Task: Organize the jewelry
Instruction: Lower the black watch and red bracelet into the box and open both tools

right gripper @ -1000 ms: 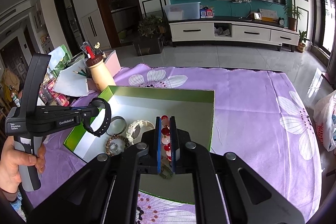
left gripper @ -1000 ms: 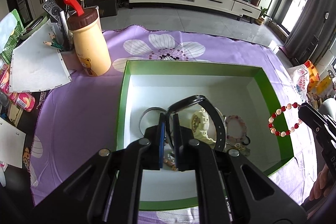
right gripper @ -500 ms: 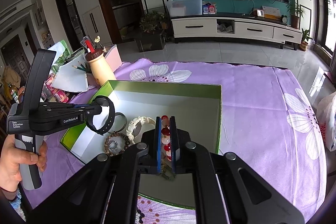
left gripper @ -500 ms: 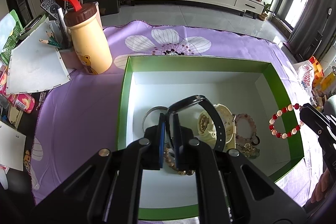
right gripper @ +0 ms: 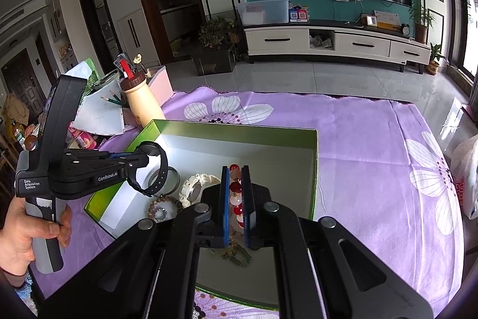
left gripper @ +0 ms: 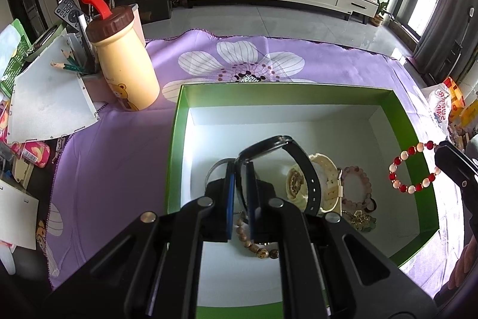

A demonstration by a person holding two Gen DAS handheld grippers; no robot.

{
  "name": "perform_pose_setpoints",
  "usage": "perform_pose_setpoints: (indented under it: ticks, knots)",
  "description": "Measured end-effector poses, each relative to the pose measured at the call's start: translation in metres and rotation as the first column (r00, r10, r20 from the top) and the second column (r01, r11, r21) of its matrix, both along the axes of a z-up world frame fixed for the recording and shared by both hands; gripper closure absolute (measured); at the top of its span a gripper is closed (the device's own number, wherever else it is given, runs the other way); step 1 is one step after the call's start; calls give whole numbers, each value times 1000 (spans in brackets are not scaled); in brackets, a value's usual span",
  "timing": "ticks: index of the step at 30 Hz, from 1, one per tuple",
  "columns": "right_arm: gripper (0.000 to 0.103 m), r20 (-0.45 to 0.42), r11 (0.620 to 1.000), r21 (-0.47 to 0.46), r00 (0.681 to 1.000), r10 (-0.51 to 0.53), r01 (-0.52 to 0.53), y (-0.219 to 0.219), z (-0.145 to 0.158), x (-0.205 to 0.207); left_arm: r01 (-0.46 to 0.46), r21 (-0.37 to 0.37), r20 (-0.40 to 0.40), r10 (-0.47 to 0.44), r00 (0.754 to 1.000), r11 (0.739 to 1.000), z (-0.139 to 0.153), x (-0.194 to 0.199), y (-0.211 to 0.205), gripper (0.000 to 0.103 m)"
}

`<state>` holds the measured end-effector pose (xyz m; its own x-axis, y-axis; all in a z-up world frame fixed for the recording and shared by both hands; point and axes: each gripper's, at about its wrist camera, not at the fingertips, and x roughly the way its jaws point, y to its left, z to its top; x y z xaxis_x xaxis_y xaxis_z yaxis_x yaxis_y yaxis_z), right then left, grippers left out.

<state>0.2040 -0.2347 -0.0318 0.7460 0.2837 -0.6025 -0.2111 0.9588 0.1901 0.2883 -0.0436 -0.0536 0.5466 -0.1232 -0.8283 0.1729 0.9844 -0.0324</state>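
While both pairs of tongs hang above an open green box [left gripper: 176, 139] on a purple flowered cloth [left gripper: 119, 157], each grips one piece of jewelry. At lower centre of the left wrist view, the left gripper [left gripper: 240, 169] has its blue pads pinched on the strap of a black watch [left gripper: 301, 166], which loops up and to the right of the jaws, held clear of the box floor. At the right edge of that same frame, the right gripper [left gripper: 442, 148] reaches in with a red-and-white bead bracelet [left gripper: 412, 166] dangling from its tip, over the box's right wall. In the right wrist view, the right gripper's narrow jaws clamp that bracelet's beads at lower centre, and a hand [right gripper: 27, 226] at lower left holds the left gripper's handle. Beneath the tongs, on the box's white floor, lie a cream watch [left gripper: 325, 181], a silver bangle [left gripper: 213, 169] partly hidden by the left jaws, a brown wooden bead bracelet [left gripper: 257, 247], a pink bead bracelet [left gripper: 358, 184] and a small gold-and-green ornament [left gripper: 361, 220]. At upper left of the left wrist frame, beyond the box, stands a cream bottle [left gripper: 125, 68] with a brown cap and red spout, beside a pencil holder [left gripper: 92, 79] and loose papers [left gripper: 47, 103].
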Motion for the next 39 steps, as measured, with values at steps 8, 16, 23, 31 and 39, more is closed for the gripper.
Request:
perform_pose_setpoints:
  ticks: [8, 16, 23, 31, 39]
  knots:
    - [96, -27, 1000, 7, 1000, 2, -2, 1, -7, 8, 11, 17, -4, -11, 1000, 1000, -3, 4, -3, 96]
    - [96, -37, 1000, 4, 999, 5, -5, 2, -7, 15, 9, 37, -12, -9, 1000, 999, -7, 9, -1, 96]
    - [96, -46, 1000, 4, 999, 7, -7, 4, -11, 19, 11, 45, -25, -10, 1000, 999, -14, 15, -3, 96]
    - [96, -64, 1000, 4, 998, 7, -7, 6, -18, 22, 12, 57, -37, -10, 999, 998, -20, 19, -7, 96]
    - [96, -70, 1000, 4, 997, 14, -13, 8, -23, 24, 8, 71, -46, -5, 999, 997, -26, 22, -8, 96]
